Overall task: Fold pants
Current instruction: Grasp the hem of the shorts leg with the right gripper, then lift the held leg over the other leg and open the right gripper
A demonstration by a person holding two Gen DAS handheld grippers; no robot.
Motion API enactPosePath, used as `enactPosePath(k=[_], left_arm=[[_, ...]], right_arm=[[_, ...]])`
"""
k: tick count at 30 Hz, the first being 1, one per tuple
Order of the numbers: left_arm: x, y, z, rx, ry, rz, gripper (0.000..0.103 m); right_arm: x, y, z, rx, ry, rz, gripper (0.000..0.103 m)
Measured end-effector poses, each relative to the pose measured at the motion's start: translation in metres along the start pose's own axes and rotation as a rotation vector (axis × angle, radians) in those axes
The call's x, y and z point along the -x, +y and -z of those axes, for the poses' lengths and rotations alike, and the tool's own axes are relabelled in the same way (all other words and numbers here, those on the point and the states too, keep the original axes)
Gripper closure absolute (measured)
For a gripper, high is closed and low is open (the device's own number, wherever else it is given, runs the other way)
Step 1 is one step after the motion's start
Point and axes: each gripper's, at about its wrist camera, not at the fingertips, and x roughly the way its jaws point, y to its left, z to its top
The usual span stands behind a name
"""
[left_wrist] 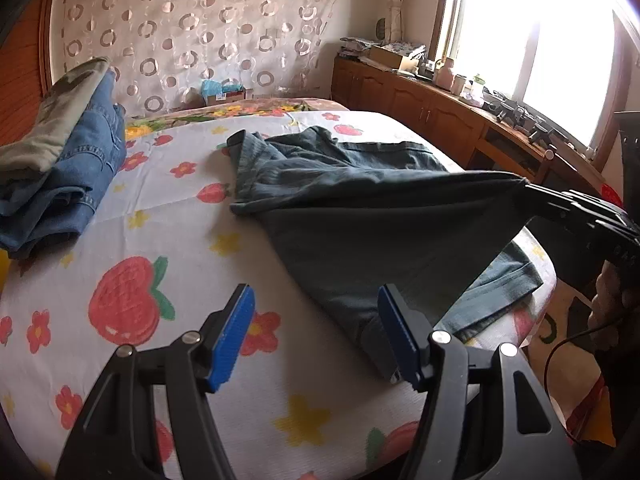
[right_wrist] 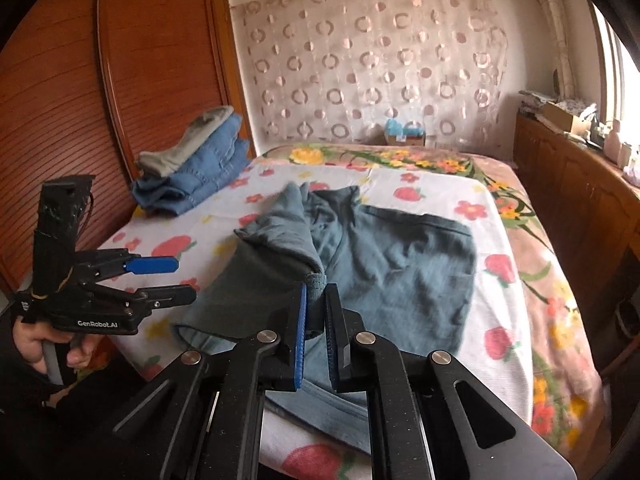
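1. Pants (right_wrist: pixel 400 264), one dark grey-teal pair, lie spread on a bed (right_wrist: pixel 516 320) covered by a white sheet printed with strawberries and flowers.
2. Two tongs are in view, each with two blue-padded fingers and held by a person.
3. Right tongs (right_wrist: pixel 317 304) are clenched on a bunched edge of the pants, lifting that part of the cloth off the sheet; in the left wrist view the cloth stretches up to them in a taut fold (left_wrist: pixel 400 208).
4. Left tongs (left_wrist: pixel 316 308) are released, fingers standing apart just above the sheet. The right-hand finger (left_wrist: pixel 394 320) is at the near edge of the pants, the other is over bare sheet; nothing is gripped.
5. One hand (right_wrist: pixel 30 344) shows on the left tongs' handle.
6. One stack of folded clothes (right_wrist: pixel 192 172) sits at the far left corner of the bed, well apart from the pants: blue denim with one grey-green garment on top.
7. One wooden cabinet (left_wrist: pixel 420 108) runs under the bright window (left_wrist: pixel 532 40), its top cluttered with small items.
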Motion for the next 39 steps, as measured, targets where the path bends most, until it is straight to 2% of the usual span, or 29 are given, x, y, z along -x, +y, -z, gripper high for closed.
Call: enactPosePath(k=[9, 15, 21, 35, 36, 39], left_arm=[[-0.007, -0.011, -0.006, -0.025, 0.007, 0.01, 0.04], [-0.012, -0.02, -0.007, -0.048, 0.013, 0.019, 0.04], [-0.016, -0.022, -0.006, -0.052, 0.015, 0.029, 0.04], [-0.012, -0.021, -0.005, -0.039, -0.004, 0.023, 0.04], [-0.011, -0.02, -0.005, -0.036, -0.009, 0.022, 0.04], [-0.006, -0.018, -0.007, -0.029, -0.025, 0.014, 0.04]], right_arm=[[0.032, -0.011, 0.006, 0.009, -0.032, 0.049, 0.097], [0.044, -0.02, 0.02, -0.015, -0.009, 0.061, 0.097], [0.038, -0.029, 0.043, -0.053, 0.044, 0.085, 0.097], [0.026, -0.041, 0.07, -0.119, 0.11, 0.098, 0.097], [0.026, -0.042, 0.07, -0.123, 0.105, 0.093, 0.096], [0.027, -0.043, 0.066, -0.126, 0.102, 0.108, 0.084]])
